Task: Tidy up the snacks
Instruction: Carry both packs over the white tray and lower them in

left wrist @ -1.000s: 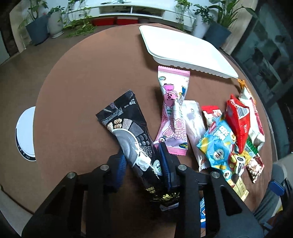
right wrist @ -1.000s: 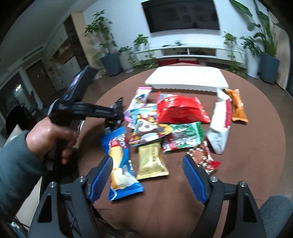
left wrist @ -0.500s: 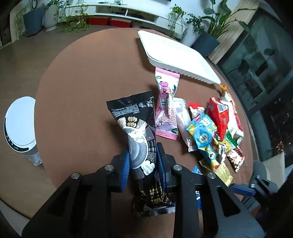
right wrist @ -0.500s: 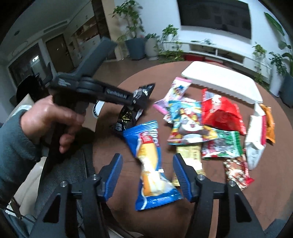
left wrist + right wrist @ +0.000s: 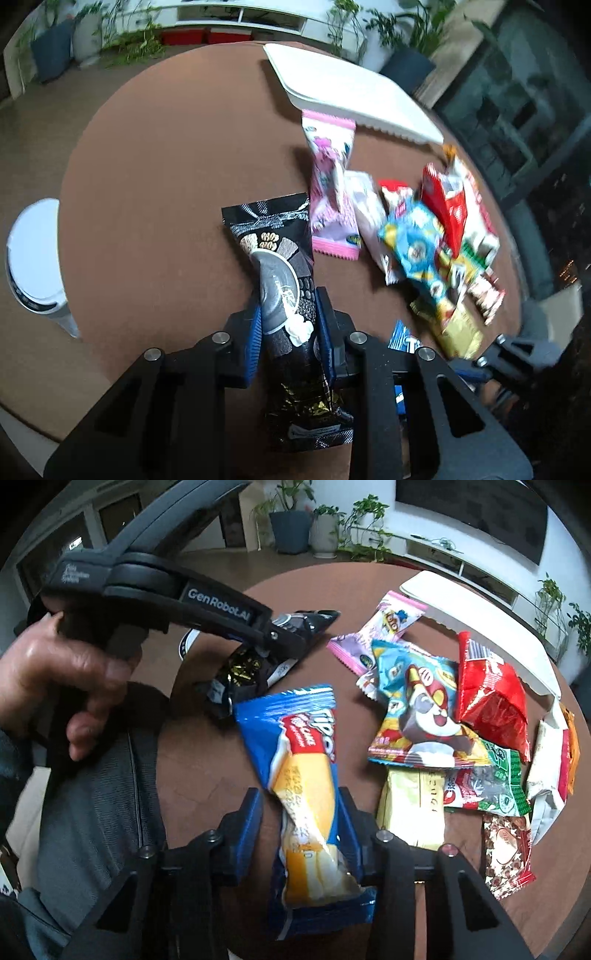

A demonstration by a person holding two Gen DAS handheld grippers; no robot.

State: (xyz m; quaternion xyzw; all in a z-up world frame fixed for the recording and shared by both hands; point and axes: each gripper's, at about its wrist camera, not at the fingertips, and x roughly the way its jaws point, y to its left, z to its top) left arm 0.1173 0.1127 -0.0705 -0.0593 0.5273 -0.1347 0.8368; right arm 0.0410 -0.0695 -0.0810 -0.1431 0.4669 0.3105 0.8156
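Note:
My left gripper (image 5: 288, 306) is shut on a black snack packet (image 5: 273, 236), which sticks up and forward from between the blue pads. From the right wrist view, a hand (image 5: 55, 679) holds that left gripper (image 5: 288, 642), and the black packet (image 5: 243, 672) hangs just over the table. My right gripper (image 5: 299, 805) straddles a blue cake packet (image 5: 295, 731) lying on the brown round table (image 5: 207, 775). Its jaws are closing; the right pad meets the wrapper edge, while a gap shows at the left pad.
A white tray (image 5: 351, 85) lies at the table's far side. A pile of snacks sits to the right: a pink packet (image 5: 332, 177), a red packet (image 5: 491, 701), a cartoon packet (image 5: 417, 709) and a gold one (image 5: 413, 812). A white round device (image 5: 33, 258) stands beyond the left rim.
The left gripper closed on the black packet and raised its far end off the table. The right gripper swung left and down over the blue packet while its jaws narrowed.

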